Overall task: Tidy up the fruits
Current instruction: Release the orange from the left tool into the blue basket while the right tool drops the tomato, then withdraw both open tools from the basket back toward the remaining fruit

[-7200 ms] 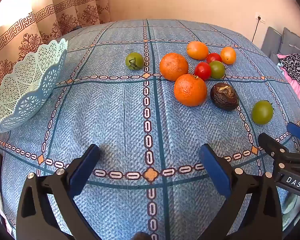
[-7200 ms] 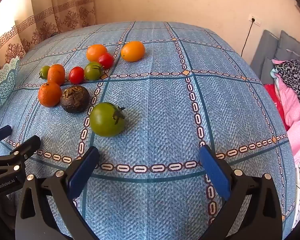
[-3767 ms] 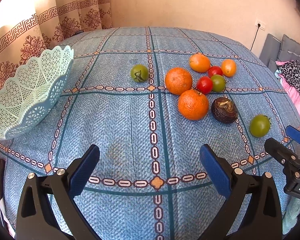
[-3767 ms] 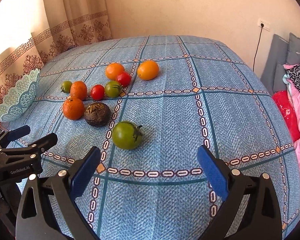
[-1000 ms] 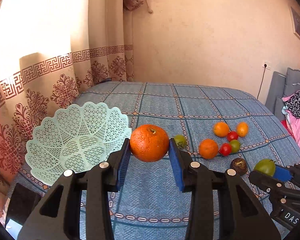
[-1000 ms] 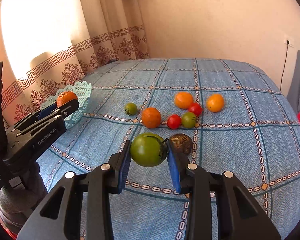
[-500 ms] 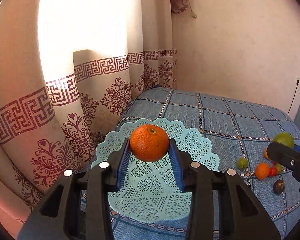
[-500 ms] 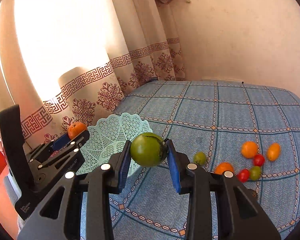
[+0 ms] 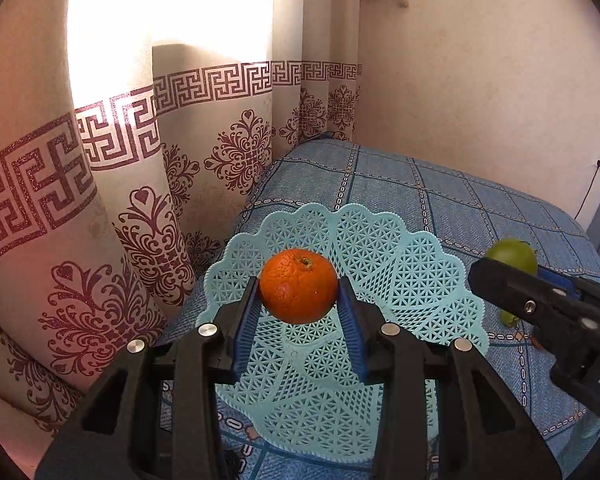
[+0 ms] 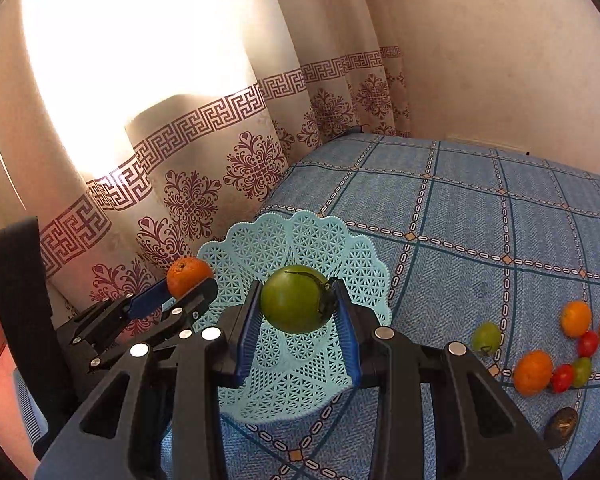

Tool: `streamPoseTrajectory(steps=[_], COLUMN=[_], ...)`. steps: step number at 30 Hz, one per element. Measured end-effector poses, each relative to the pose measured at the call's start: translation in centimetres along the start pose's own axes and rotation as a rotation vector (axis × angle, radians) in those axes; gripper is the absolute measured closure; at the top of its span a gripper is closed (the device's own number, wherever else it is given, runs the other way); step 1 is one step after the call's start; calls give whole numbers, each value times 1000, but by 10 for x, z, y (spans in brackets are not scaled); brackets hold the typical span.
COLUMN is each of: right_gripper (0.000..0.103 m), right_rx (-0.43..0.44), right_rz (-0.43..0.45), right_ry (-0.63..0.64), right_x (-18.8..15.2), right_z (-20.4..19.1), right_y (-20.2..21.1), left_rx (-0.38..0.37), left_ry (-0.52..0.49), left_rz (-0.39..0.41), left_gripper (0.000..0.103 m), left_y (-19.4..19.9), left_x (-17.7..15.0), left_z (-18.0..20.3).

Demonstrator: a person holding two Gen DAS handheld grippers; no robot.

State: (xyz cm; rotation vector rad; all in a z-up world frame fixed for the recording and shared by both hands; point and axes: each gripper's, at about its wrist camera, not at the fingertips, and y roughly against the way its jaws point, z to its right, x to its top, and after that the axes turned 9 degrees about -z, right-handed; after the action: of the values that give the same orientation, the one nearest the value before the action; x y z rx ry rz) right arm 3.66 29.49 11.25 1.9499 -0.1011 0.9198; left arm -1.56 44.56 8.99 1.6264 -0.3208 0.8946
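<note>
The left gripper (image 9: 298,312) is clamped on an orange (image 9: 298,286), its blue pads pressed against both sides of the fruit. The orange hangs in the air above the pale turquoise lattice basket (image 9: 400,264), roughly over its middle, and does not touch it. The right gripper (image 10: 296,316) is likewise closed around a green tomato (image 10: 294,298), held above the same basket (image 10: 300,360), with its dark stem turned toward the right pad. In the right wrist view the left gripper (image 10: 188,288) shows at the basket's left rim with its orange (image 10: 188,274); in the left wrist view the right gripper and its green tomato (image 9: 510,254) appear at the basket's right side.

The basket sits at the near corner of a bed covered by a blue checked bedspread (image 10: 480,208), just beside a patterned cream and maroon curtain (image 10: 204,184). Further right on the bedspread lie the other fruits: a small green tomato (image 10: 486,338), an orange one (image 10: 533,372), two red tomatoes (image 10: 562,378), another green one (image 10: 581,371), two more orange fruits (image 10: 576,318), and a dark brown wrinkled fruit (image 10: 562,422), perhaps a passion fruit. Behind the bed stands a plain beige wall (image 10: 500,60).
</note>
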Motion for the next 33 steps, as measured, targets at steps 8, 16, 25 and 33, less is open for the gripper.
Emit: streamPoseTrajectory(steps=[8,16,25,33], right_gripper=[67,37,37,26], right_rx=[-15,-1,-44,-84], right_rz=[-49,28,104,142], right_ry=[-24,-73,-91,-139], right_x=[-8,-5,-4,-6], right_z=[11,18,17,30], right_y=[-17,7,27,37], left_rx=[15,19,-1,-30], left_ry=[6,95,102,71], left_rz=[-19,8,72,120], left_gripper=[62,14,8,3], left_y=[-7,4,28,47], left_x=[0,-2,1,2], left_z=[0,-18,-23,-8])
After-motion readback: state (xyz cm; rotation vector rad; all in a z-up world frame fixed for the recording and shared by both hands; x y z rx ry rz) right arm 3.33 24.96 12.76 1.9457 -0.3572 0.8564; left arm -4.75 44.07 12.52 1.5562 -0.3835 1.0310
